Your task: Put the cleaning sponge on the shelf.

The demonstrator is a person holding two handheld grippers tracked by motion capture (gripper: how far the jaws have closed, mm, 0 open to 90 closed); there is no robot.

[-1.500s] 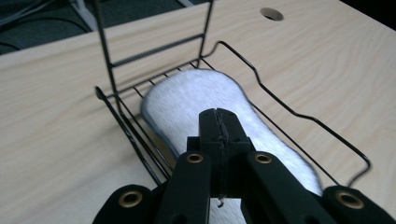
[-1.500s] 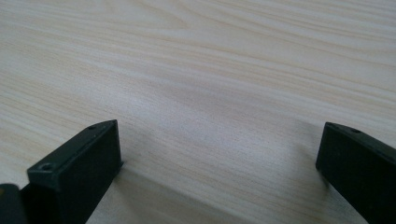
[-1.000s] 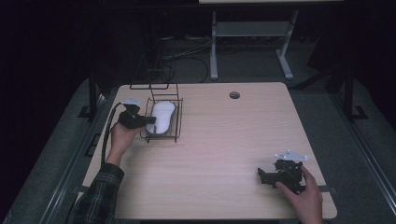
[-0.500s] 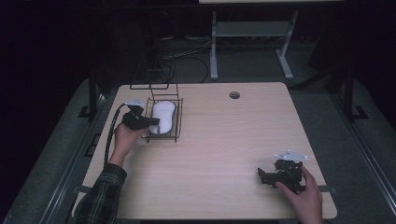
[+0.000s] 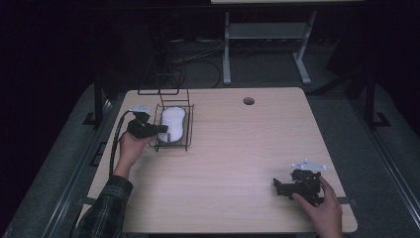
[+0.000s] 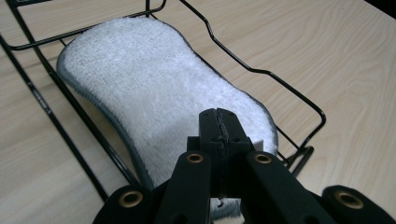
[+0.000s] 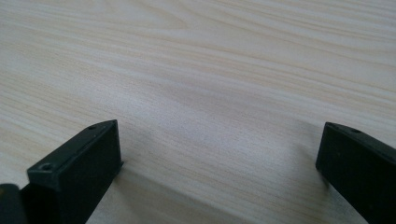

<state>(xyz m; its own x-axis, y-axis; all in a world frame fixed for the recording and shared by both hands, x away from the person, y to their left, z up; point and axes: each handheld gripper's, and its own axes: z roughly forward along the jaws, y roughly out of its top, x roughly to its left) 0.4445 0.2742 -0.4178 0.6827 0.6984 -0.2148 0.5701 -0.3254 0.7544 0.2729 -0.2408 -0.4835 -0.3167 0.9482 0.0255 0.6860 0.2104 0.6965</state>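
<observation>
A white fluffy sponge [image 5: 173, 121] [image 6: 159, 88] with a grey rim lies flat in a black wire basket [image 5: 189, 124] [image 6: 252, 70] at the table's far left. My left gripper [image 5: 161, 130] [image 6: 219, 122] reaches in over the basket's left side. It hangs just over the sponge's near end with its jaws pressed together, and I see nothing between them. At the front right of the table, my right gripper [image 5: 278, 187] [image 7: 219, 140] rests low over bare wood, jaws wide apart and empty.
The light wooden table [image 5: 237, 148] has a round cable hole [image 5: 248, 101] near its far edge. A black wire frame [image 5: 161, 82] rises behind the basket. A white-legged stand [image 5: 262, 39] is on the dark floor beyond the table.
The left hand and gripper have shifted slightly at the basket's left side. The right gripper has stayed where it was.
</observation>
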